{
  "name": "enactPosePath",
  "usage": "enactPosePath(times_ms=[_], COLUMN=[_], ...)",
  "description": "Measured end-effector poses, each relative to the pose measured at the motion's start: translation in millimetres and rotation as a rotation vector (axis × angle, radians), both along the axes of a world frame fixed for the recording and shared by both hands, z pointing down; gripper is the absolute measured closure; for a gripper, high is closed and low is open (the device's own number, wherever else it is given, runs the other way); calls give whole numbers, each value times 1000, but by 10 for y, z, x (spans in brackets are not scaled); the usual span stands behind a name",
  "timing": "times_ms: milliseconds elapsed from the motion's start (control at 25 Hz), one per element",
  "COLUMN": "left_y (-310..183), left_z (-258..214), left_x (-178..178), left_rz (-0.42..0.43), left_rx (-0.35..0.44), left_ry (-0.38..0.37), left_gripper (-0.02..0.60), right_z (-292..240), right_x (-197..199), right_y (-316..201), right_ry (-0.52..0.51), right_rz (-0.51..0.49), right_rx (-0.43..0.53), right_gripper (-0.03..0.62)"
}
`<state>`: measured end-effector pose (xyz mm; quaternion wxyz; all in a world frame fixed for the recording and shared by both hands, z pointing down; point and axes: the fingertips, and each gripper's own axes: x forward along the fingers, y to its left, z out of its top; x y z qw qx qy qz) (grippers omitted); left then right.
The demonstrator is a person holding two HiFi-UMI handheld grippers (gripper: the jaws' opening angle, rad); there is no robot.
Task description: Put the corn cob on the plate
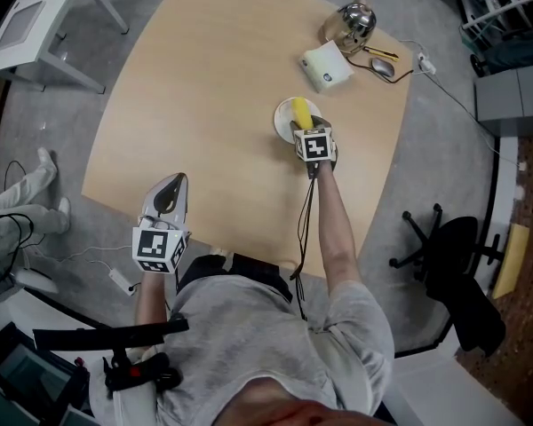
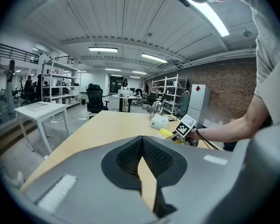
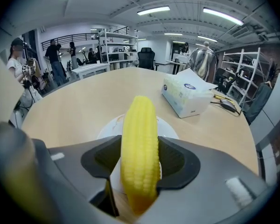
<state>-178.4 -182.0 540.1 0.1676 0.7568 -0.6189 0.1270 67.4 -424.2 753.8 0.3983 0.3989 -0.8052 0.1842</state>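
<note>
From the head view, the right tool (image 1: 302, 128) reaches out over the middle of the pale wooden desk (image 1: 204, 87). It is clamped on the corn cob (image 1: 299, 110), which lies above the small white plate (image 1: 282, 121); whether the cob touches the plate I cannot tell. At 1 o'clock from the plate sits a white tissue box (image 1: 327, 66), beyond it a shiny kettle (image 1: 356, 18), and at 2 o'clock a mouse (image 1: 383, 67) on its cable, all apart from the plate. The left tool (image 1: 171, 185) hangs at 7 o'clock, over the desk's near edge, well apart from the other things. A black swivel chair (image 1: 453, 256) stands on the floor at 4 o'clock and a white side table (image 1: 35, 25) at 10 o'clock. In the left gripper view the left tool's jaws meet at their tips and grip nothing, with bare desk ahead of them. The right tool and a sliver of yellow cob show at 1 o'clock, the tissue box just behind them. In the right gripper view both pads press the cob's sides along its lower half. The cob points away lengthwise, and the plate's rim shows beneath it on either side. The box stands at 1 o'clock with the kettle behind it, and several people (image 3: 56, 55) stand far off at 10 o'clock.
</note>
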Motion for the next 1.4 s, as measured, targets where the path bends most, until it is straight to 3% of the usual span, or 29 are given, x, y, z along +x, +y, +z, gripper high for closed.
enactPosePath(times_ms=[920, 1400], left_y=[1, 41], left_z=[-38, -113], left_x=[3, 28], left_rz=[-5, 8], left_rx=[14, 35], left_ry=[10, 12], left_gripper=[561, 561], right_z=[86, -46], right_x=[-4, 67], right_y=[7, 69], right_ry=[31, -13], right_rz=[-6, 49], right_rx=[6, 27], right_gripper=[342, 247])
